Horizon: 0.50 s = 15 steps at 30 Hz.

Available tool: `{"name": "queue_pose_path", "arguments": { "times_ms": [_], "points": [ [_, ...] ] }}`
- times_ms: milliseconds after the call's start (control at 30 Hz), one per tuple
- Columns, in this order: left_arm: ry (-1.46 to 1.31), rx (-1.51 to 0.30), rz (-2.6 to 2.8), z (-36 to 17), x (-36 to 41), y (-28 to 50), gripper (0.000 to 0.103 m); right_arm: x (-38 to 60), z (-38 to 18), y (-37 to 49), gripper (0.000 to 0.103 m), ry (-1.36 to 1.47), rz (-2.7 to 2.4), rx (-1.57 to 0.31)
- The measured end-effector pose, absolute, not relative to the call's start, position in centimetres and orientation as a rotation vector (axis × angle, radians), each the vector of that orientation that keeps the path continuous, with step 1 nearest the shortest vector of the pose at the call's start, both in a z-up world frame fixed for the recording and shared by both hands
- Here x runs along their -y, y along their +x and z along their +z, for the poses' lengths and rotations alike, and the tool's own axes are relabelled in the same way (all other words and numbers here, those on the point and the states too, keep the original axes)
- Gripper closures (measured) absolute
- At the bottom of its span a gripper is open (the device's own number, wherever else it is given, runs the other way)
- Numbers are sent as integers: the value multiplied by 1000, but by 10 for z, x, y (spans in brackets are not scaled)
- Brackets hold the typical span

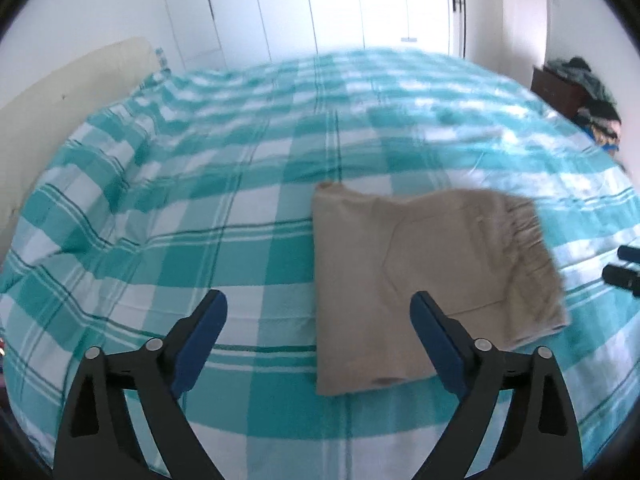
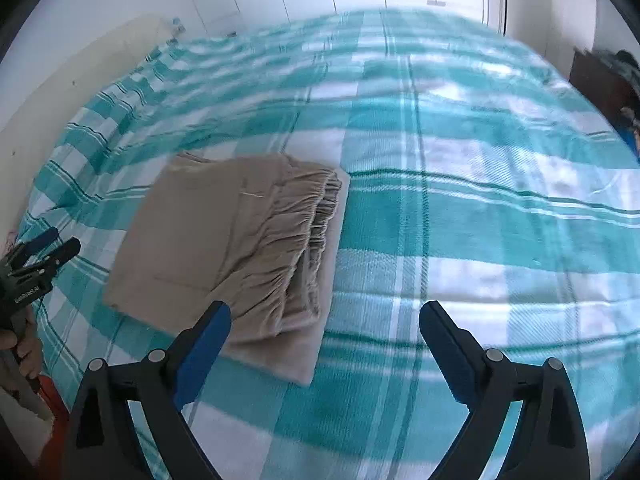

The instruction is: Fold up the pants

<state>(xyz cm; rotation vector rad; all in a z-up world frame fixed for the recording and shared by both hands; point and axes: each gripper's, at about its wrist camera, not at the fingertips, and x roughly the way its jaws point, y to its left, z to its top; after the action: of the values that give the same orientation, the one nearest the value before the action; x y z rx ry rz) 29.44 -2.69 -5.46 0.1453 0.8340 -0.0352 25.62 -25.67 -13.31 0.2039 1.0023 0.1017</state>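
The beige pants (image 1: 424, 280) lie folded into a compact, roughly rectangular packet on the bed (image 1: 200, 220), which is covered in a teal-and-white checked spread. The gathered elastic waistband (image 2: 296, 240) sits on top of the stack, toward the packet's right side, with the layers beneath showing at that edge. The left tool (image 1: 319, 312) hangs above the bed with its blue-padded fingers spread wide and nothing between them; its right finger overlaps the near part of the packet in the left wrist view. The right tool (image 2: 325, 322) is likewise wide apart and empty, poised over the spread just to the right of the pants. Past the far edge of the bed stand white wardrobe doors (image 1: 340, 4), and a heap of dark clothes (image 1: 592, 92) sits off to the right.
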Motion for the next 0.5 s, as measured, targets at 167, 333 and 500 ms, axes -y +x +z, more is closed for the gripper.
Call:
{"name": "queue_pose_path", "arguments": {
  "times_ms": [167,333,500],
  "points": [
    [126,-787,-60,-18,35,265,8,236,-90,212,0,166,83,-875],
    [111,-735,-57,12,35,231,3,212,-49,171,0,112,88,-794],
    [148,-708,28,25,31,198,1,190,-29,137,0,49,84,-762]
  ]
}}
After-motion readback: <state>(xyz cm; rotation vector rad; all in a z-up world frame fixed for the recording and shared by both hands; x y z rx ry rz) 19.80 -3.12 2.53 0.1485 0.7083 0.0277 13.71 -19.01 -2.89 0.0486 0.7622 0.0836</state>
